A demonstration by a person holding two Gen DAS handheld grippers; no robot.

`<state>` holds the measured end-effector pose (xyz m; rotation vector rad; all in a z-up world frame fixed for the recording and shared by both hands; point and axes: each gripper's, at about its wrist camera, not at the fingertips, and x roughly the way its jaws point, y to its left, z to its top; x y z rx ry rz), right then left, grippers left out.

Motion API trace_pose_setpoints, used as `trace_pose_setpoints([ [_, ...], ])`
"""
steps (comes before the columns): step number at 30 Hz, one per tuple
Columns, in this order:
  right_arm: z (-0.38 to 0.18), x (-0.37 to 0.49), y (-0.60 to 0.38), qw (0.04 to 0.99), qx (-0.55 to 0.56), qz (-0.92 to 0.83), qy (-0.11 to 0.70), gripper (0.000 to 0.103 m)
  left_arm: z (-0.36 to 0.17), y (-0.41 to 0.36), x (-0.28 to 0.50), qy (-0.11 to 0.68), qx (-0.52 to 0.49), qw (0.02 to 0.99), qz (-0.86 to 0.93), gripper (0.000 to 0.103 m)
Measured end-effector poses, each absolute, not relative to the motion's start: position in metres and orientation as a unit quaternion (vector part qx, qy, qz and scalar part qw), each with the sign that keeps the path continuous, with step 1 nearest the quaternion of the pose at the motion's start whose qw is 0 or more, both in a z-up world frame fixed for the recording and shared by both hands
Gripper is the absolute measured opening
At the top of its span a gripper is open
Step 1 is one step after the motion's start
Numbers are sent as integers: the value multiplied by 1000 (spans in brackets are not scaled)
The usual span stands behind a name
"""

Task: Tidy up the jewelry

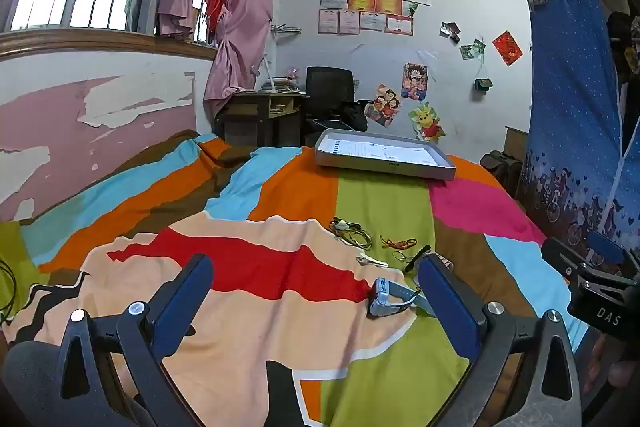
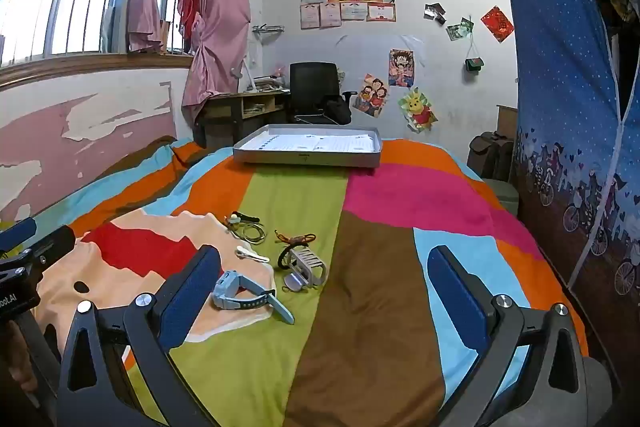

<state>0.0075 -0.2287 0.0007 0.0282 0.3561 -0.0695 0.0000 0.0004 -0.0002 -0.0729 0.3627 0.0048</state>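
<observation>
Blue rubbery pads on both my tools, and both sets of fingers stand wide apart with nothing between them: left gripper (image 1: 316,291), right gripper (image 2: 324,283). Nothing sorted yet, I'd say. Taking the pale blue watch (image 2: 244,293) as landmark, its strap smooth plastic: just past it lie a white clip (image 2: 252,254) and a ribbed silver piece (image 2: 306,265), further a thin coiled cord (image 2: 250,229), and well beyond sits the flat grey tray (image 2: 306,157), apparently without jewelry.
</observation>
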Motion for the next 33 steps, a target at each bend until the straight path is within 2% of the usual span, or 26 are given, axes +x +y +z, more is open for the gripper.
trace_pose_setpoints([
  [33,1,8,-227,984,11,-35,176,102,3,2,-2,177,-42,983,2,103],
])
